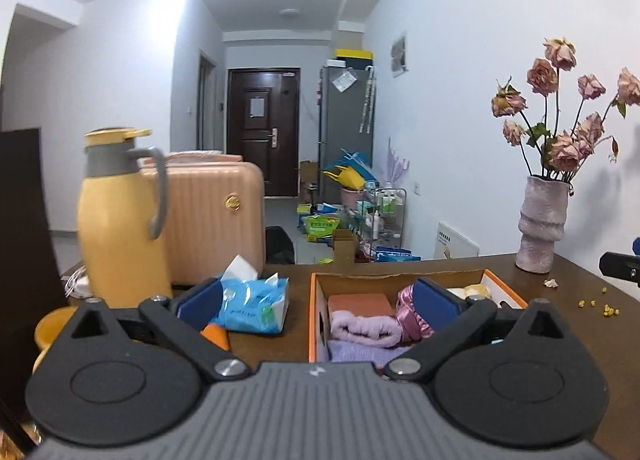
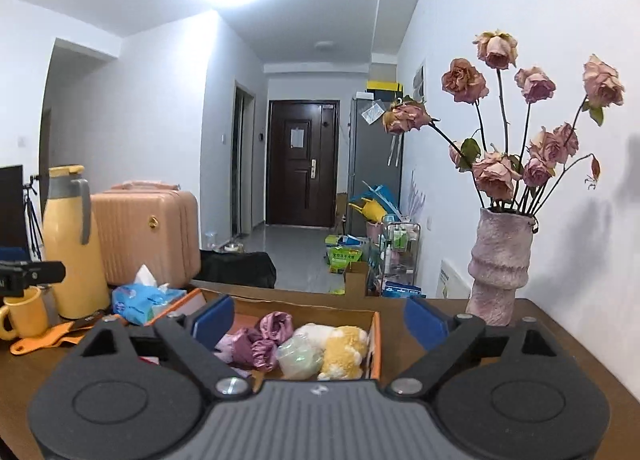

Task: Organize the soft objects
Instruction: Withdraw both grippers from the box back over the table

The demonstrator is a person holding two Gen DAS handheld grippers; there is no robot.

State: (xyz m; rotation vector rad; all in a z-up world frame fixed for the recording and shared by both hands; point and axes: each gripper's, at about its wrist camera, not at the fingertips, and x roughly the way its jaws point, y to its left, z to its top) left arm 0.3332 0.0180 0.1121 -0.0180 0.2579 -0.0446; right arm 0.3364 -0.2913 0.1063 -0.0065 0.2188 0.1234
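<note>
An orange-edged cardboard box [image 1: 317,324] sits on the brown table and holds soft things: a rolled lilac towel [image 1: 362,330], a shiny pink satin cloth [image 1: 412,316] and a terracotta block [image 1: 358,304]. In the right wrist view the same box [image 2: 375,344] also holds the pink satin cloth [image 2: 264,340], a yellow-and-white plush toy [image 2: 340,348] and a clear plastic bag [image 2: 298,358]. My left gripper [image 1: 318,300] is open and empty above the box's left edge. My right gripper [image 2: 320,318] is open and empty above the box.
A blue tissue pack [image 1: 252,302] lies left of the box. A yellow thermos [image 1: 120,220], a pink suitcase [image 1: 216,216] and a yellow mug [image 2: 24,314] stand at the left. A pink vase of dried roses [image 2: 500,268] stands at the right.
</note>
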